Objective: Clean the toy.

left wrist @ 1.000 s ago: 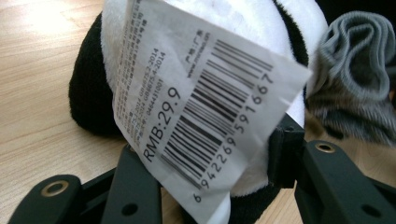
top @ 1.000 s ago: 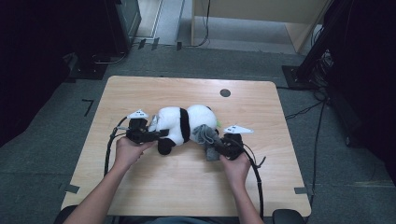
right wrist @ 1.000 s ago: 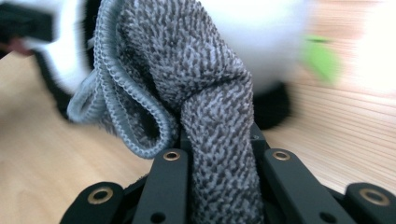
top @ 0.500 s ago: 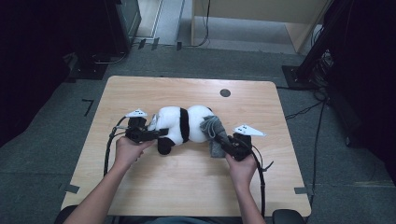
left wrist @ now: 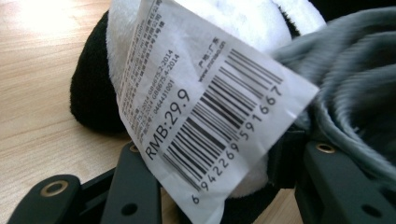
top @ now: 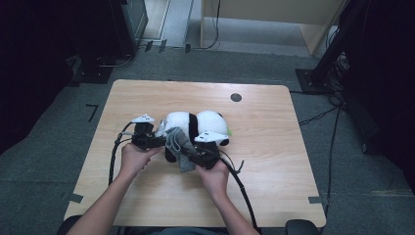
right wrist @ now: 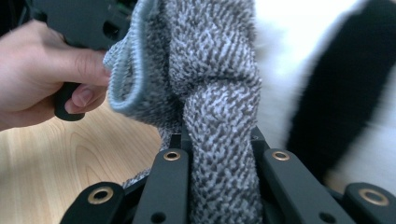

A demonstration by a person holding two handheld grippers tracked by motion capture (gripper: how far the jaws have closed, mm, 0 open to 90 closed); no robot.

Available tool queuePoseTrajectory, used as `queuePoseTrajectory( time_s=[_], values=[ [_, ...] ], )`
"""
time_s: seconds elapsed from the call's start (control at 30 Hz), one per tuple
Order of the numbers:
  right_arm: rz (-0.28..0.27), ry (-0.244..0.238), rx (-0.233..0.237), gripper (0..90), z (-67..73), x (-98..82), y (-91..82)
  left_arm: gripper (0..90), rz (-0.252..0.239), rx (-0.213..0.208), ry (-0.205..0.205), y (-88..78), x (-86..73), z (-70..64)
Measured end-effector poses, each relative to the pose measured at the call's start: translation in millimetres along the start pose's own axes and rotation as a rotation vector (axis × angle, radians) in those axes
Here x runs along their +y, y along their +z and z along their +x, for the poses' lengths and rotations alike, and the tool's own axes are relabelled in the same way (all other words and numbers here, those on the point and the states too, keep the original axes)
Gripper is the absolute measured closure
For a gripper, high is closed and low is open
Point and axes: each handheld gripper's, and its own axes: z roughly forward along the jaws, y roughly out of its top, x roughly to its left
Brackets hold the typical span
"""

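Observation:
A black-and-white panda plush (top: 205,122) lies on its side across the middle of the wooden table (top: 274,161). My left gripper (top: 156,141) is at the plush's left end, with its jaws closed on the soft body (left wrist: 243,18); a white paper barcode tag (left wrist: 201,102) hangs in front of them. My right gripper (top: 191,157) is shut on a grey knitted sock (top: 178,144), held just in front of the plush and close to the left gripper. In the right gripper view the sock (right wrist: 210,70) rises from between the jaws, its open cuff turned toward the person's left hand (right wrist: 42,70).
A small black round cap (top: 236,97) sits in the table near its far edge. Cables trail from both grippers toward the near edge. Dark equipment and a stand surround the table on the floor.
My right gripper has carried the grey sock leftward, from the plush's right end to its front left, next to the left gripper. The left gripper has kept still.

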Motion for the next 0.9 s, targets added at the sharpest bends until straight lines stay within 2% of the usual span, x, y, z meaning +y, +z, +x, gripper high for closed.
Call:
queuePoseTrajectory(
  time_s=[0.13, 0.37, 0.5, 0.63, 0.73, 0.8, 0.9],
  values=[
    [0.023, -0.034, -0.001, 78.9, 7.5, -0.9, 16.6, 56.9, 0.001, 0.010, -0.008, -0.6, -1.1, 1.5],
    [0.058, -0.064, 0.006, 79.7, 8.1, -10.2, 29.1, 57.1, 0.008, 0.018, -0.011, -0.3, -1.6, 2.9],
    [0.160, -0.088, 0.025, 79.6, 13.2, -20.9, 44.5, 56.9, 0.003, 0.010, -0.014, -0.5, -1.0, 2.3],
    [0.185, -0.098, 0.036, 79.7, 13.5, -26.2, 51.2, 56.6, -0.001, 0.006, -0.012, -0.9, -0.5, 2.7],
    [0.215, -0.074, 0.074, 79.7, 8.2, -26.5, 53.4, 56.4, 0.000, 0.006, -0.008, -1.3, -0.4, 2.5],
    [0.235, -0.079, 0.085, 79.6, 8.8, -26.8, 53.0, 56.3, -0.004, 0.003, -0.012, -1.1, -0.4, 3.1],
    [0.267, -0.059, 0.115, 79.6, 8.8, -25.6, 49.2, 56.2, -0.007, 0.002, -0.012, -1.1, -0.2, 3.3]
  ],
)
